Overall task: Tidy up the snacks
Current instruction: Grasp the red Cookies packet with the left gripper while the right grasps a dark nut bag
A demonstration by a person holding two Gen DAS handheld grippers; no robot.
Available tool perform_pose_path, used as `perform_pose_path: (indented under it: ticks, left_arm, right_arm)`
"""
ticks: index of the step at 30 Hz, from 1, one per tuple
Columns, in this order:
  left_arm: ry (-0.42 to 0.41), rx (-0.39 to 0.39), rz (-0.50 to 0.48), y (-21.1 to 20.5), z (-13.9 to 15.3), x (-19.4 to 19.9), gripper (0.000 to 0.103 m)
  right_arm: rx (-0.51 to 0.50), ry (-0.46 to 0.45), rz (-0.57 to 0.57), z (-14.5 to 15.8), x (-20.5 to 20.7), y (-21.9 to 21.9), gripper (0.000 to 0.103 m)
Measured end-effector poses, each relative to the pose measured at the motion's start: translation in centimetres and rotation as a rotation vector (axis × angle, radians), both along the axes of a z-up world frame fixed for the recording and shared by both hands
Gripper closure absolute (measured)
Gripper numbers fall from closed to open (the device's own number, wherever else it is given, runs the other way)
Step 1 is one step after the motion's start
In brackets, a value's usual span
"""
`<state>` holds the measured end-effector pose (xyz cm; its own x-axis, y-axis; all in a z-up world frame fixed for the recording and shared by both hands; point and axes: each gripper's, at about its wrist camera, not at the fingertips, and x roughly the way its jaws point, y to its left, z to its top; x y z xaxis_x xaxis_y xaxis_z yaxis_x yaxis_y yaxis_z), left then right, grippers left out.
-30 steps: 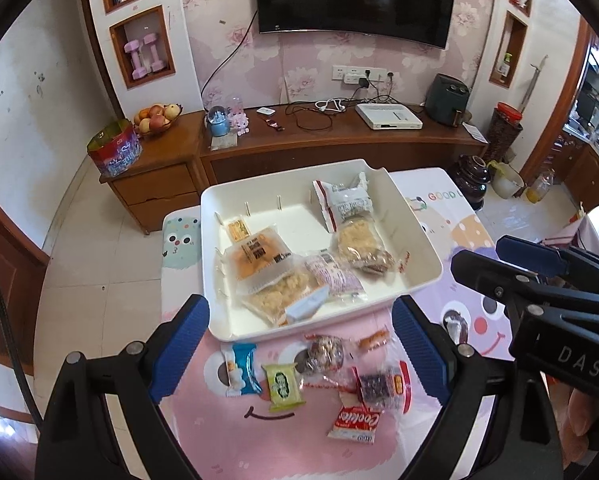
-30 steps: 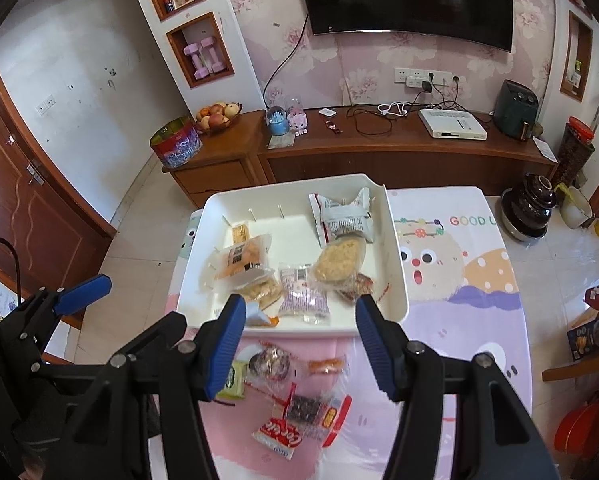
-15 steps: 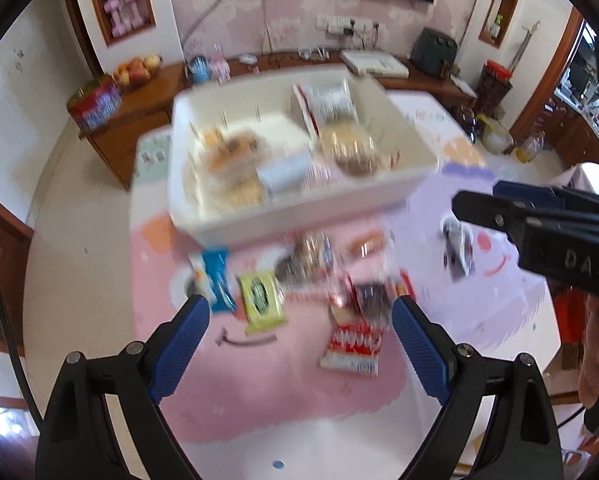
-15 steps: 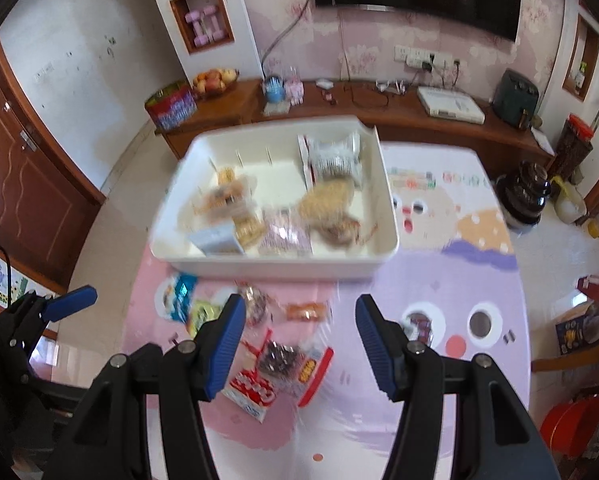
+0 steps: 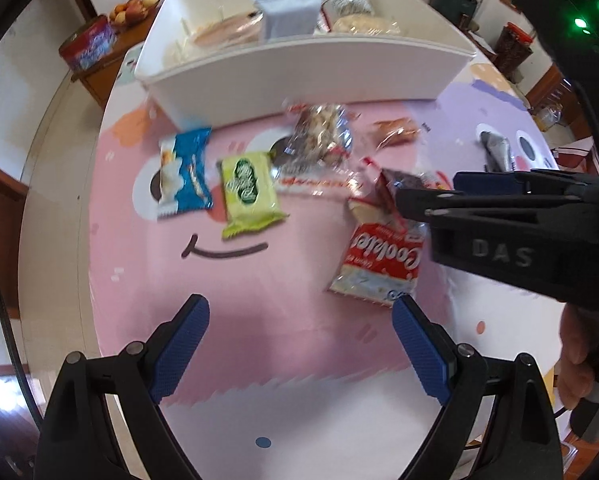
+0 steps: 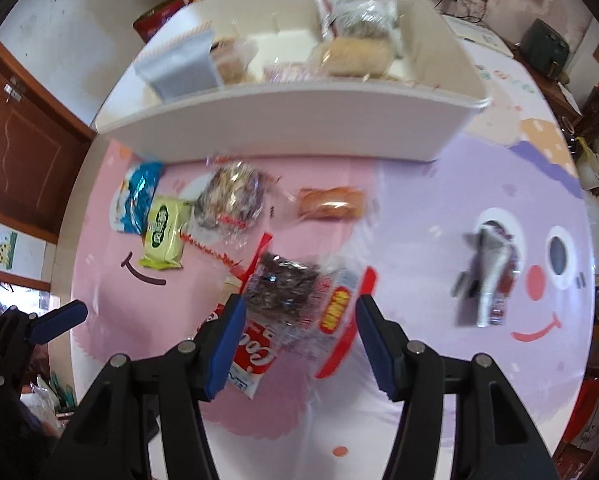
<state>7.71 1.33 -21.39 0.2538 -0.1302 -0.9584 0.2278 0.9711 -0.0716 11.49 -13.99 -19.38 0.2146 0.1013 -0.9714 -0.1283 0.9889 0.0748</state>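
2 grippers, both gaping, nothing held: left (image 5: 299, 344) over bare cloth (image 5: 147, 300), right (image 6: 301, 340) straddling a clear-wrapped brownie (image 6: 287, 284).

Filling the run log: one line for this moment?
left gripper: open, empty | right gripper: open, over dark-filled clear packet | white bin: part-filled

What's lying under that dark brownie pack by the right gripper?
The brownie pack overlaps a red Cookies packet. Only the packet's lower end shows; its upper part is covered.
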Motion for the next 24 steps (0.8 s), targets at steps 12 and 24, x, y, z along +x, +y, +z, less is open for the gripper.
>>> perform_pose_path:
  ticks: [12, 24]
  left_arm:
    - [0.044, -0.021, 0.030, 0.2, -1.5, 0.4, 0.011]
    - [0.096, -0.051, 0.003, -1.8, -2.8, 1.3, 0.011]
  right_arm:
    - [-0.082, 0.031, 0.029, -3.4, 1.3, 1.8, 0.037]
    - [-0.006, 0.031, -0.019, -3.0, 0.0, -2.1, 0.062]
